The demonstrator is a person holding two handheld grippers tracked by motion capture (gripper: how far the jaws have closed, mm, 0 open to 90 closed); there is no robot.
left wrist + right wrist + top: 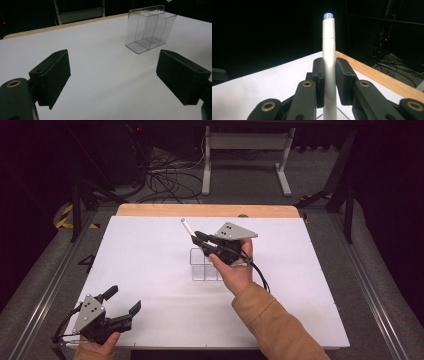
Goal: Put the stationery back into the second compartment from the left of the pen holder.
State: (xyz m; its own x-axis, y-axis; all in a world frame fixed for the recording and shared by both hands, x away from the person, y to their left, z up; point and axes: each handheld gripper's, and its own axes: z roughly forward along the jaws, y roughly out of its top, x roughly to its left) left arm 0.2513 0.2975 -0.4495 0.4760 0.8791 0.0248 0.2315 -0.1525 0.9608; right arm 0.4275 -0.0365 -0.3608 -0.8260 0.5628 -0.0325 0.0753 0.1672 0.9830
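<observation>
You've got the white marker [329, 62] clamped in your right claw [200, 239], tip toward 11 o'clock, just above the clear divided organizer [205, 265] mid-table [150, 270], left claw [122, 302] released & idle at 7 o'clock, so next, I'd say: tip it vertical, lower into a slot.

White pen [329, 65] with a pale blue tip, held tilted above the clear compartment box [205, 266]
</observation>
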